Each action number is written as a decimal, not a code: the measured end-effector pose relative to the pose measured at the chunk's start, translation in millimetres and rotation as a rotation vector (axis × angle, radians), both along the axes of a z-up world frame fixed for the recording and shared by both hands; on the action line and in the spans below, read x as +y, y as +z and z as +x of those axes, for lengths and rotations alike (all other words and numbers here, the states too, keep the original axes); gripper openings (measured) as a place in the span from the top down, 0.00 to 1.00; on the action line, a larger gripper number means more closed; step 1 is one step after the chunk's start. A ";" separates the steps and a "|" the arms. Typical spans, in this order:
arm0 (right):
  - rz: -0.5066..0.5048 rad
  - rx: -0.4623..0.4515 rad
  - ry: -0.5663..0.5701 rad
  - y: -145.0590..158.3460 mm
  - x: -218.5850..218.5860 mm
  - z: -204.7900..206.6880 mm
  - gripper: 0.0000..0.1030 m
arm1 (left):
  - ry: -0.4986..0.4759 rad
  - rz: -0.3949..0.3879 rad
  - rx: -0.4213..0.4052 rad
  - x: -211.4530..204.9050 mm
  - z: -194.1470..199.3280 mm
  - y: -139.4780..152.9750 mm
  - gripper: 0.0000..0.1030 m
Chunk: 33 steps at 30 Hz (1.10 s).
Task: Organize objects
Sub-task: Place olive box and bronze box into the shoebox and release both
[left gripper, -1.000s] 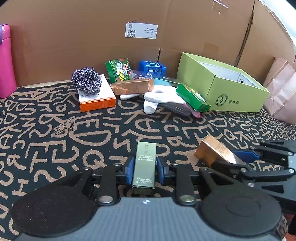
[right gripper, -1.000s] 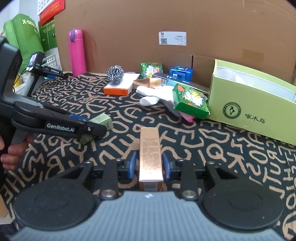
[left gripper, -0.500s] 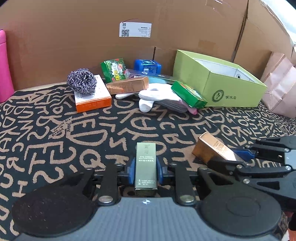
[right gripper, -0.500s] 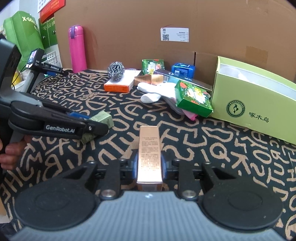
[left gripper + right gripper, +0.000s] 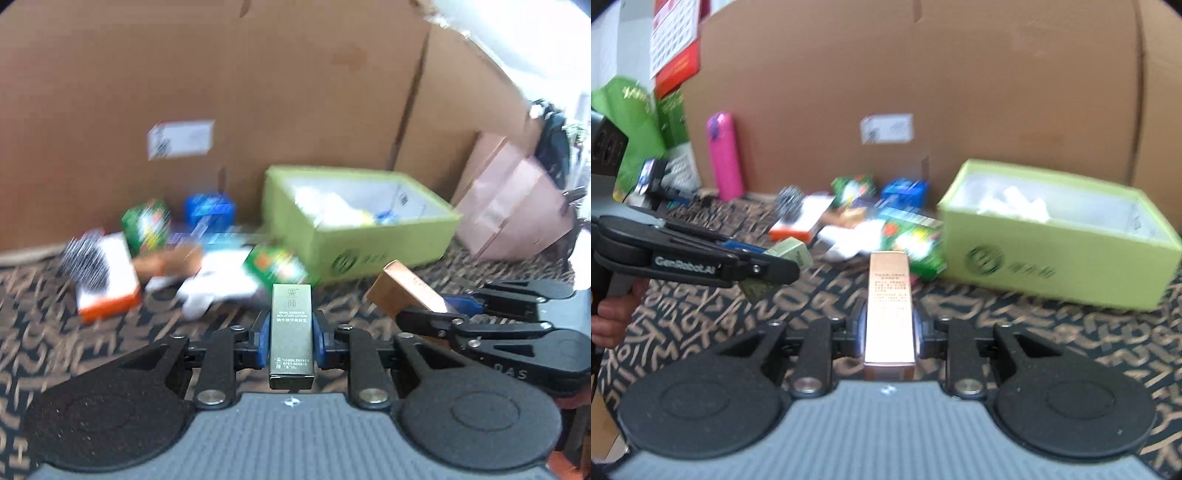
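Biggest in my left wrist view is the cardboard wall [image 5: 229,110], flat, matte brown corrugated board with a white label at about 10 o'clock. Under it runs the surface [image 5: 55,332], covered in a dark cloth printed with tan letter shapes.

Next in size is the lime-green box [image 5: 369,243], a rectangular open-topped carton with a pale lining, sitting at about 1 o'clock in the left wrist view; something white and crumpled lies inside, too blurred for me to name. At 3 o'clock a pale pink paper bag [image 5: 509,210] leans by the wall.

At about 10 to 11 o'clock, a loose pile of small goods sits blurred: a white and orange flat carton [image 5: 110,288] with a wiry steel scourer [image 5: 85,262] on it, a green packet [image 5: 146,225], a blue box [image 5: 210,210] and a soft white glove [image 5: 218,280]. In the right wrist view a smooth pink flask [image 5: 724,155] stands upright at 10 o'clock against the wall.

My left gripper [image 5: 291,332] has its jaws clamped on the sides of a slim olive-green metallic carton [image 5: 291,325], which points ahead, clear of the cloth. My right gripper [image 5: 890,325] has its jaws pressed tight on a glossy copper-coloured carton [image 5: 890,306], long and square-edged, also lifted. Each held carton shows in the other camera, at 3 o'clock and 9 o'clock respectively. A hand [image 5: 609,321] grips the left handle.
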State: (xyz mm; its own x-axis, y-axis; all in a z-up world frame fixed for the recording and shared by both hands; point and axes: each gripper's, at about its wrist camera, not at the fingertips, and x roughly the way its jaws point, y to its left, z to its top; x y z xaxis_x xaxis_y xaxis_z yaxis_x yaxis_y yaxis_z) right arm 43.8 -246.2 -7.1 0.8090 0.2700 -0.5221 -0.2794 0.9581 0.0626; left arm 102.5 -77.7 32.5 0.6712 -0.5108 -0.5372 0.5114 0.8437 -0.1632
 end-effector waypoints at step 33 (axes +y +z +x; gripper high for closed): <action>-0.243 0.000 -0.325 -29.9 -168.7 190.2 0.77 | -0.093 -0.040 0.123 -218.4 196.7 -17.3 0.77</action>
